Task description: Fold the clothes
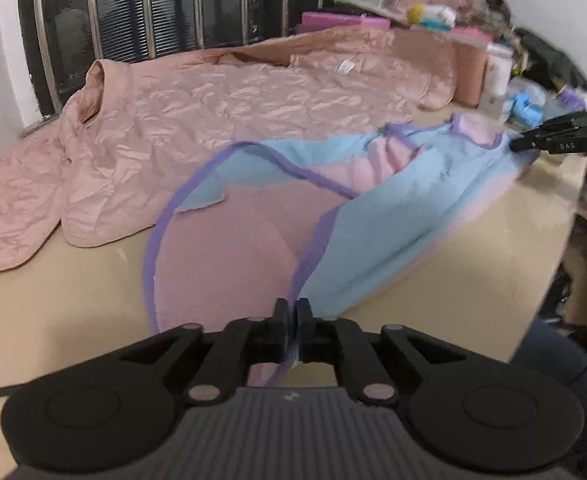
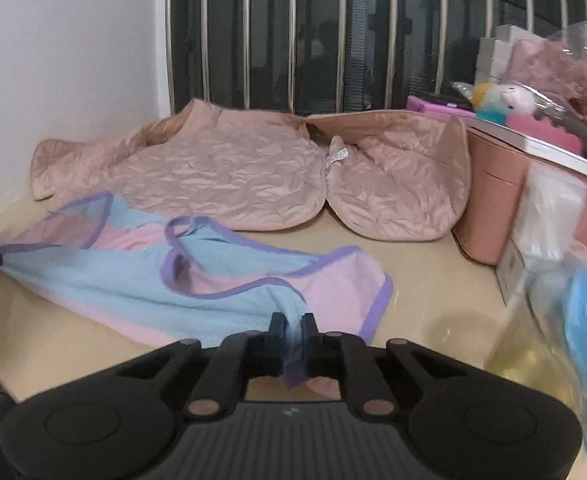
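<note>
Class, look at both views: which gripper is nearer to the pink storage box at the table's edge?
Right. The right gripper grips the garment at the end near the pink storage box; the left gripper holds the far end.

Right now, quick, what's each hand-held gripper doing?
Left hand-held gripper: closed, pinching the top's purple edge.
Right hand-held gripper: closed, pinching the top's other end.

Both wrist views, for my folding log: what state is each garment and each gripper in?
Blue-and-pink garment: unfolded, rumpled on the table, pinched at two edges.
Pink quilted jacket: spread open, lining up, untouched.
Left gripper: shut on the garment's purple-trimmed edge.
Right gripper: shut on the garment's other edge.
</note>
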Demonstrator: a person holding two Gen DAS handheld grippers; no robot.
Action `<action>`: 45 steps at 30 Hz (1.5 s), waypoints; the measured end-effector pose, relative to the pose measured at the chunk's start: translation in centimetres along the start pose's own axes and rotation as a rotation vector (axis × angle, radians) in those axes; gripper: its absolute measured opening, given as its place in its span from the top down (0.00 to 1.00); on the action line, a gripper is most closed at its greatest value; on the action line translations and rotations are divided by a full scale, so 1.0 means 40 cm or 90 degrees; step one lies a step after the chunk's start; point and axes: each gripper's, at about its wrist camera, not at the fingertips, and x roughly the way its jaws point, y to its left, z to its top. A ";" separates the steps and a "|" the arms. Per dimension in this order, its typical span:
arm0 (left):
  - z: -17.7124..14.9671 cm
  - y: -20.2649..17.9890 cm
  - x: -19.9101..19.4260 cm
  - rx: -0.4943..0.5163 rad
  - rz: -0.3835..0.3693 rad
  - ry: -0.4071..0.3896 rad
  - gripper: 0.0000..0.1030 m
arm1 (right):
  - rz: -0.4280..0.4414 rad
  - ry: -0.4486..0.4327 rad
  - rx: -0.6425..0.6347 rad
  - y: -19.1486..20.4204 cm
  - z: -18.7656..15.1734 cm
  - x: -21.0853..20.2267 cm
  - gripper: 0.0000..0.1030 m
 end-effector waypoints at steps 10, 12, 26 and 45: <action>-0.055 -0.027 -0.050 -0.054 0.042 -0.034 0.53 | -0.048 -0.070 -0.028 0.070 -0.024 -0.077 0.55; -0.054 -0.026 -0.039 -0.051 0.029 -0.026 0.59 | 0.021 -0.081 -0.036 0.107 -0.008 -0.064 0.55; -0.095 0.055 -0.105 -0.150 0.005 -0.064 0.81 | 0.131 -0.001 -0.105 0.302 0.012 0.101 0.63; 0.063 -0.029 -0.166 -0.150 0.139 -0.146 0.31 | 0.154 -0.118 -0.177 0.320 0.155 -0.046 0.46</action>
